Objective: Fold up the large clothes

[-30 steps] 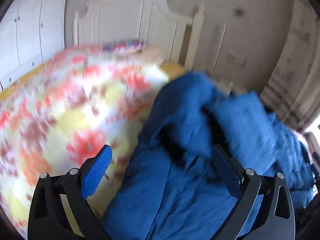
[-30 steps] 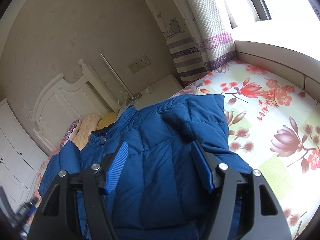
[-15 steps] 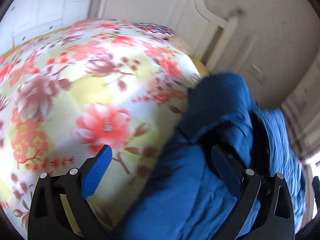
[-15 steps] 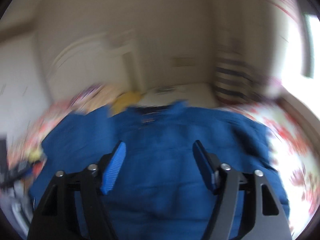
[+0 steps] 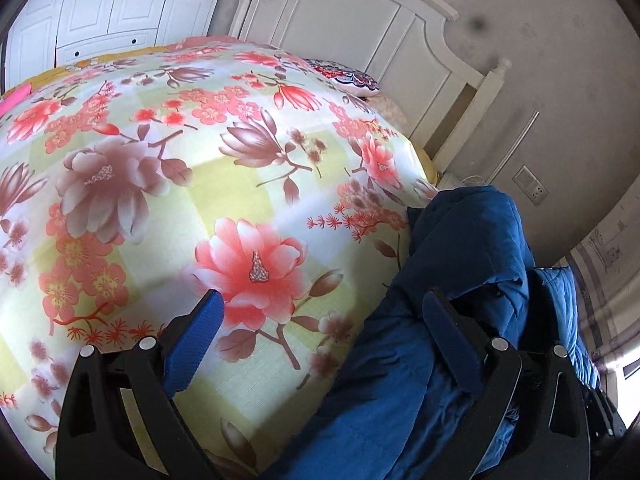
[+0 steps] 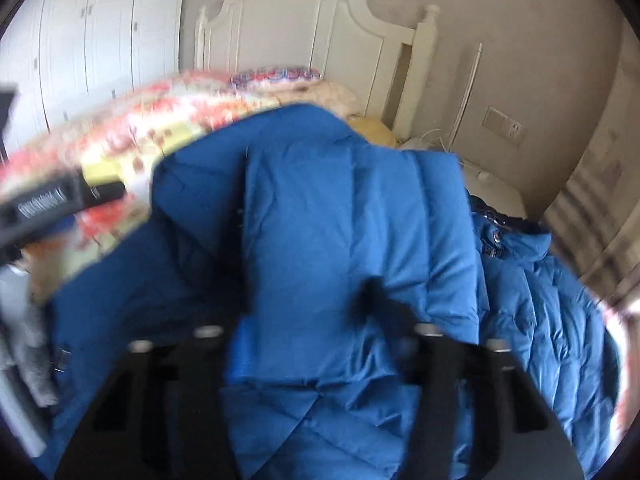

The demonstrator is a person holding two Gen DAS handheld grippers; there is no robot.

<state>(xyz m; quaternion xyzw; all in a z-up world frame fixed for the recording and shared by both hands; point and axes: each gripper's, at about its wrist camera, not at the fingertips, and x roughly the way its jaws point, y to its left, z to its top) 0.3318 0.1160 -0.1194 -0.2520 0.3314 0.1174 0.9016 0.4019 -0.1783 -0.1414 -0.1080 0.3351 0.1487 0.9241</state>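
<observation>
A puffy blue jacket (image 5: 460, 264) lies bunched along the right side of a floral bedspread (image 5: 168, 184). My left gripper (image 5: 320, 296) is open just above the bed. Its left finger hangs over the flowers and its right finger over the jacket's edge, with nothing pinched. In the blurred right wrist view, a raised fold of the jacket (image 6: 328, 216) fills the gap of my right gripper (image 6: 306, 300). Its jaws are closing on that fold, and the cloth hides the pads. The jacket's collar with snaps (image 6: 500, 236) lies to the right.
A white headboard (image 5: 360, 28) and white wardrobe doors (image 5: 112, 4) stand behind the bed. Pillows (image 6: 304, 84) lie at its head. A wall socket (image 5: 530, 184) and a curtain (image 6: 592, 208) are at the right. The black body of the other gripper (image 6: 40, 204) shows at the left edge.
The right gripper swept left across the jacket, rolled, and narrowed its jaws around a fold. The left gripper shifted slightly and rolled, so the jacket now sits further right in its view.
</observation>
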